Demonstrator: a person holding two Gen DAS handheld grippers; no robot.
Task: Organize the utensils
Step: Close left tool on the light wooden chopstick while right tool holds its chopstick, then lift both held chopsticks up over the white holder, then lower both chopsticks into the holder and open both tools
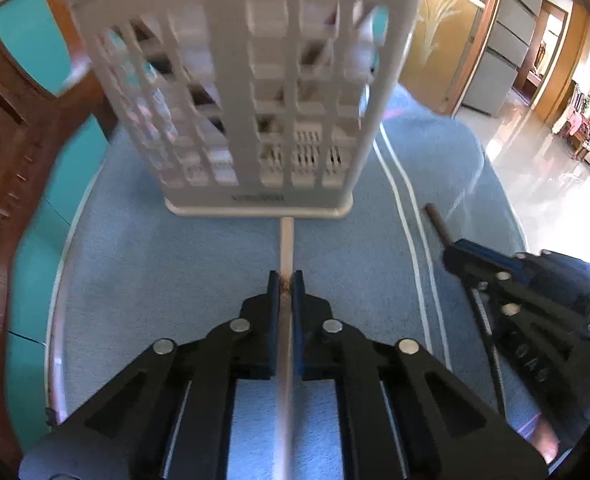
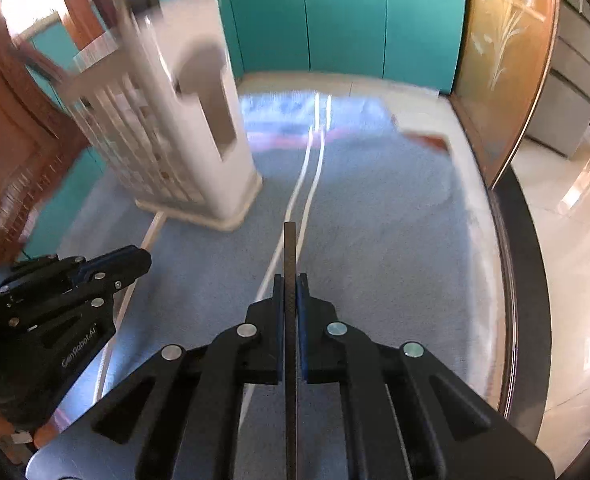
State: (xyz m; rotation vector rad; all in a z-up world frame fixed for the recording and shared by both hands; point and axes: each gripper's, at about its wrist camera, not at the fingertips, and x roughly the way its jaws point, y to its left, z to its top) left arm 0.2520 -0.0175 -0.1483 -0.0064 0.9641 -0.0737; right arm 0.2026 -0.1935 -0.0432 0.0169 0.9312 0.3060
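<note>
A white slotted utensil holder (image 1: 255,92) stands upright on the blue cloth; it also shows in the right wrist view (image 2: 175,140) at upper left. My left gripper (image 1: 286,280) is shut on a pale stick-like utensil (image 1: 287,244) whose tip reaches the holder's base. It shows in the right wrist view (image 2: 141,254) at left. My right gripper (image 2: 290,278) is shut on a dark thin utensil (image 2: 290,248) pointing forward over the cloth, right of the holder. It shows in the left wrist view (image 1: 453,250) at right, with the dark utensil (image 1: 437,222).
A blue cloth (image 2: 375,220) with two white stripes (image 2: 307,176) covers a round table. Teal cabinets (image 2: 335,20) stand behind. A carved wooden chair (image 1: 11,160) is at left. The table edge (image 2: 507,260) and shiny floor lie to the right.
</note>
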